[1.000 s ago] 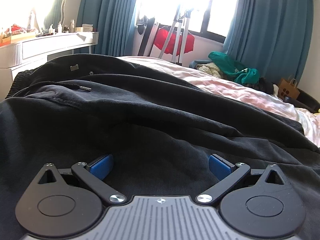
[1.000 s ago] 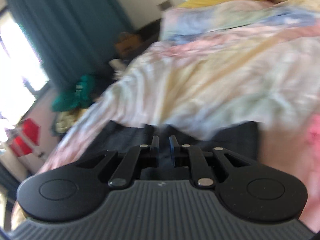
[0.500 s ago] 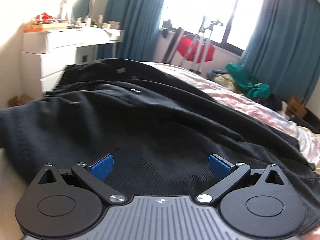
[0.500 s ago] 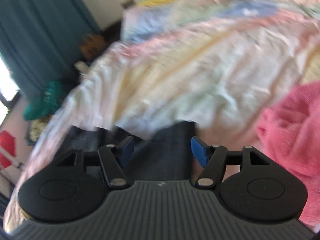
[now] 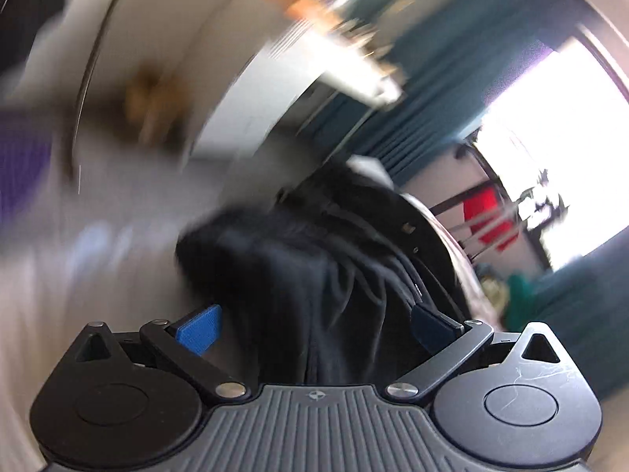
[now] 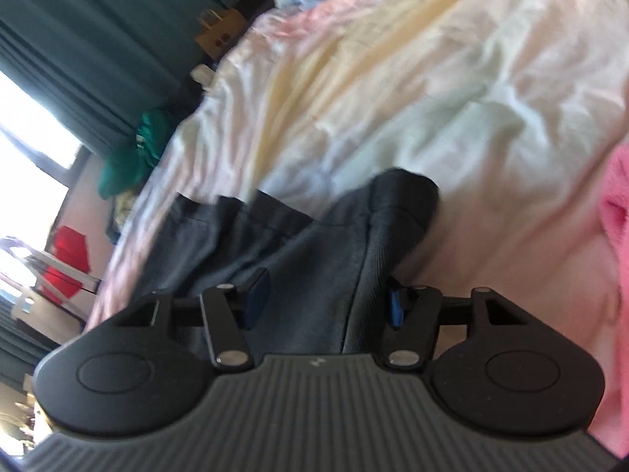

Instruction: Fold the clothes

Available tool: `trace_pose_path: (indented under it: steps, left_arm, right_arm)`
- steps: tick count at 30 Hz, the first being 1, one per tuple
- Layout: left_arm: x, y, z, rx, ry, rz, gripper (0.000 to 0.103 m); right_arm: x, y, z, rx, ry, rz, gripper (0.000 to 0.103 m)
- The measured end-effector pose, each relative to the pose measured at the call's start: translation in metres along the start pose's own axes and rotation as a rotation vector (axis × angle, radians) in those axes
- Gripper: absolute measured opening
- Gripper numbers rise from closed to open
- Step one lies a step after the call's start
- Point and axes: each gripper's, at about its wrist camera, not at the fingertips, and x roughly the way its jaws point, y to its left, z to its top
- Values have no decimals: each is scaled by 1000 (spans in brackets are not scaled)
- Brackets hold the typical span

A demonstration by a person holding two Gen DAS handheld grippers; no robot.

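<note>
Rumpled pastel bedsheet; bunched dark ribbed-knit garment between spread left gripper, right gripper.

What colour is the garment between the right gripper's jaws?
Dark charcoal grey garment, clearest in the right wrist view.

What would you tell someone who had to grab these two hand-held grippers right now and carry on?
Left gripper: fingers wide open, black garment bunched between them, not clamped. This view is motion-blurred.
Right gripper: open too, with the garment's dark fabric between its fingers.
The garment lies rumpled on the pastel bedspread; a pink cloth sits at the right edge.
Done: no neat fold is visible.
Left: get a grip on the garment, flatten it and fold it.
</note>
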Motion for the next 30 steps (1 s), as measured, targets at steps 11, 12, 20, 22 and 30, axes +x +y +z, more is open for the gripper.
trace_pose_path:
  steps: [11, 12, 20, 22, 30]
  left_arm:
    - [45, 21, 4, -171, 251, -89, 98]
    - [47, 22, 4, -185, 258, -84, 95]
    - [49, 29, 2, -209, 249, -81, 51]
    - [46, 30, 2, -206, 228, -59, 35]
    - [14, 24, 4, -150, 118, -160, 9]
  right_arm:
    - [0, 22, 0, -95, 24, 7, 34]
    - [2, 20, -1, -98, 32, -24, 33]
    - [-4, -7, 2, 68, 30, -28, 10]
    - [-10, -10, 2, 109, 13, -3, 9]
    - [-46, 4, 1, 95, -86, 84, 9]
